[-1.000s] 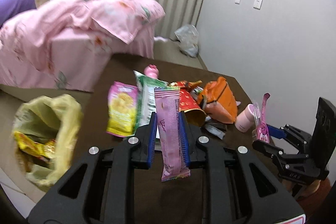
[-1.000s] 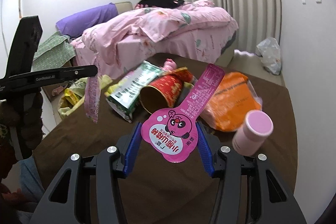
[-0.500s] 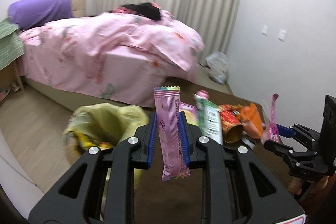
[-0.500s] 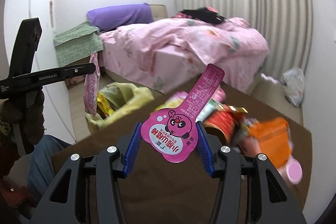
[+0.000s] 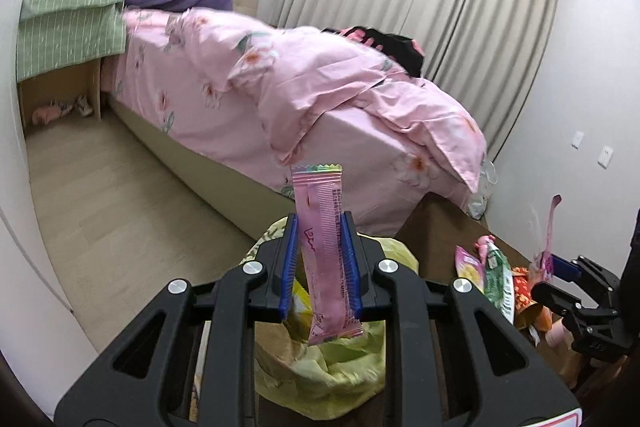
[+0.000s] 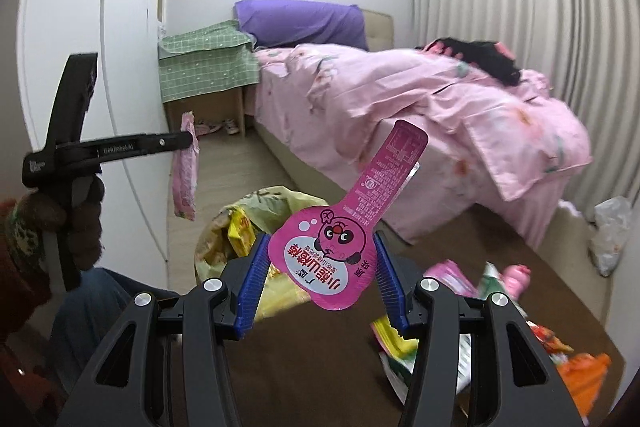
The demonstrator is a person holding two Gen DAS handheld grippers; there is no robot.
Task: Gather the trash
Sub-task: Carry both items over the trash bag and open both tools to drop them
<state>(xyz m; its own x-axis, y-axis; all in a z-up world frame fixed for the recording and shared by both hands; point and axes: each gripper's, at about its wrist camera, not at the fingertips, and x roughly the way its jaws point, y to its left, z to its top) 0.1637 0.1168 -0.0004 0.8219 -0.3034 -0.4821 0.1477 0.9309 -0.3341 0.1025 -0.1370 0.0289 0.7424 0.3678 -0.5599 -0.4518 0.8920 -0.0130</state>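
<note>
Beside the pink bed (image 5: 304, 95), left to right: left gripper (image 5: 322, 267) is clamped on a long pink stick wrapper (image 5: 326, 259), upright, zigzag top edge, its red print too small to read. In the right wrist view that gripper's arm reads "GenRobot.AI", small and faint, held by a gloved hand (image 6: 76, 211). Below it sits the yellow trash bag (image 6: 256, 227), mouth open, yellow wrappers inside, its lower part hidden behind the gripper bodies. Right gripper (image 6: 322, 279) pinches a magenta spoon-shaped lid (image 6: 348, 227) by its round end: cartoon face, Chinese characters upside down, fine print on the handle unreadable. Farther right, the brown table (image 6: 320, 367) carries loose wrappers (image 6: 460, 307), blurred and cut off at the frame edge; 1 green-white packet (image 5: 498, 283) shows print I cannot read.
</note>
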